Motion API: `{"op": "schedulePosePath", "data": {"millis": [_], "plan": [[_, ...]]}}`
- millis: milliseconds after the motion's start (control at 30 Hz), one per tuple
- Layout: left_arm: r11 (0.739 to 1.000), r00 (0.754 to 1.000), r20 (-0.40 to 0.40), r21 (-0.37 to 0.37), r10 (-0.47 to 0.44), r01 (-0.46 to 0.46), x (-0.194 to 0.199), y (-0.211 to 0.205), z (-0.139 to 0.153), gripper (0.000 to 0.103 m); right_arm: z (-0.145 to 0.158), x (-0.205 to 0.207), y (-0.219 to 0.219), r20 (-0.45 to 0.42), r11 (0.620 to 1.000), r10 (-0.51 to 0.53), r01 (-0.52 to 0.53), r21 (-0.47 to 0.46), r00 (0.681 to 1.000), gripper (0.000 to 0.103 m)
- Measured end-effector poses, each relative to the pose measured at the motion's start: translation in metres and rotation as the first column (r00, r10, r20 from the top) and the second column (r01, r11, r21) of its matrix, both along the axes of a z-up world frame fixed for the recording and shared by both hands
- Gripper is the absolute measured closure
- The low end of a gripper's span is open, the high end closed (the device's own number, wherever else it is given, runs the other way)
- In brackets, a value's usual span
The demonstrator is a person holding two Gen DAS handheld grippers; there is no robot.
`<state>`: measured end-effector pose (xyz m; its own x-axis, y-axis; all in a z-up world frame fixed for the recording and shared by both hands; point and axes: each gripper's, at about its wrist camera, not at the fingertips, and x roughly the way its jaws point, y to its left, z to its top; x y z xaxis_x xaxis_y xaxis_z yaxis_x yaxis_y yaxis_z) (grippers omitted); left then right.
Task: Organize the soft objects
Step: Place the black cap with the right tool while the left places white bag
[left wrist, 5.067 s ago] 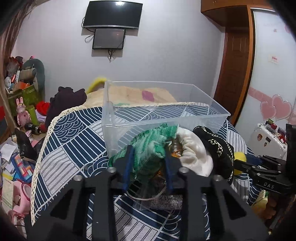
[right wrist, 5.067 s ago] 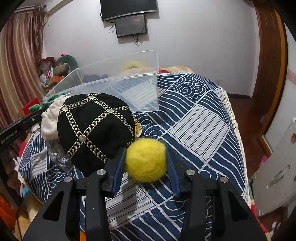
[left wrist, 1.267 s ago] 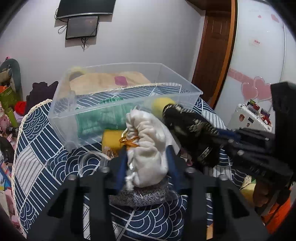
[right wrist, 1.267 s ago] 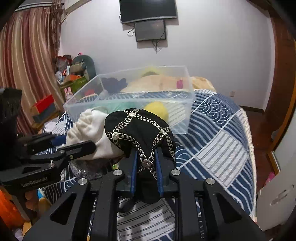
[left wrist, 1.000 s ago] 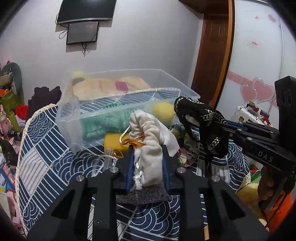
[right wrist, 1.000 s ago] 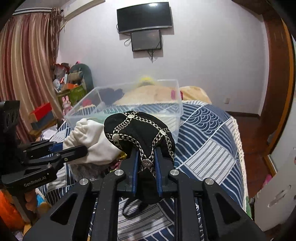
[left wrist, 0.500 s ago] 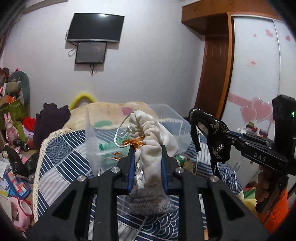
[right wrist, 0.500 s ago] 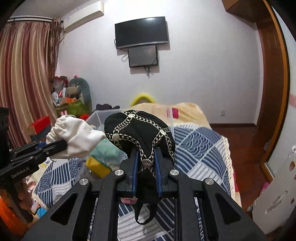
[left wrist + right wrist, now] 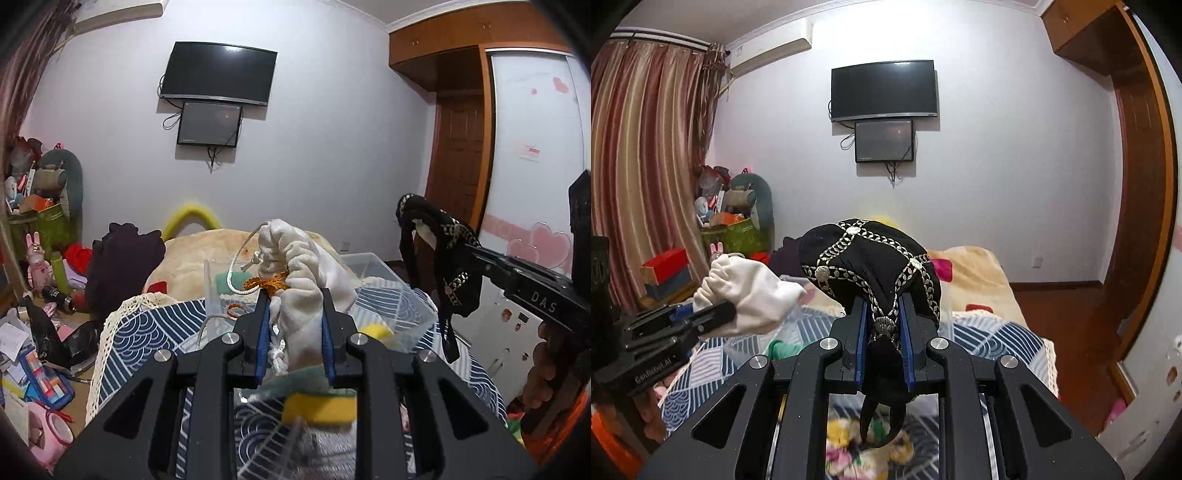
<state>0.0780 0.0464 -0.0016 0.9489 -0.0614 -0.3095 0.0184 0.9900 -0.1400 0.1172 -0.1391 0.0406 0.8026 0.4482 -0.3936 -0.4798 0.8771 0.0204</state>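
My left gripper [image 9: 293, 325] is shut on a white drawstring pouch [image 9: 306, 266] with an orange cord, held up above the clear plastic bin [image 9: 388, 280]. My right gripper [image 9: 884, 332] is shut on a black cap with silver chain trim [image 9: 871, 258], also lifted high. The cap shows hanging at the right of the left wrist view [image 9: 439, 258]; the pouch shows at the left of the right wrist view [image 9: 753, 295]. A green knit item [image 9: 779, 349] and a yellow ball [image 9: 376, 330] lie in the bin. A yellow sponge [image 9: 319, 408] lies below the left gripper.
The bin stands on a bed with a blue-and-white patterned cover [image 9: 147, 332]. A beige blanket [image 9: 971, 273] lies behind it. Clutter and toys fill the floor and shelf at the left [image 9: 40, 280]. A wardrobe and door [image 9: 458, 177] stand on the right.
Both grippers have risen higher with the pouch and the cap still in them, so the bin and bed now sit lower in both views.
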Motion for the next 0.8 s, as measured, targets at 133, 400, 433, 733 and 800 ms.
{"op": "schedulePosePath", "data": {"millis": [133,400,433,733,800], "plan": [[1.000,1.000,-0.016,0.023,0.014,-0.014,0.020,0.000,-0.002,0.080,-0.010,0.016,0.015,-0.029,1.000,0.009,-0.010,-0.026,1.000,0.089],[0.999,0.995,-0.095,0.043,0.013,-0.009,0.058,-0.002,-0.019,0.080,-0.046,0.046,0.037,-0.154,0.993,0.017,-0.035,-0.111,0.988,0.089],[0.999,0.994,-0.111,0.045,0.011,-0.006,0.063,-0.003,-0.023,0.080,-0.050,0.050,0.037,-0.174,0.993,0.019,-0.039,-0.115,0.985,0.089],[0.997,0.976,-0.217,0.077,-0.007,0.024,0.090,-0.008,-0.050,0.079,-0.061,0.055,0.038,-0.243,0.988,0.026,-0.062,-0.141,0.970,0.082],[0.996,0.973,-0.229,0.080,-0.009,0.028,0.090,-0.008,-0.052,0.078,-0.061,0.053,0.039,-0.245,0.985,0.024,-0.064,-0.158,0.969,0.077]]}}
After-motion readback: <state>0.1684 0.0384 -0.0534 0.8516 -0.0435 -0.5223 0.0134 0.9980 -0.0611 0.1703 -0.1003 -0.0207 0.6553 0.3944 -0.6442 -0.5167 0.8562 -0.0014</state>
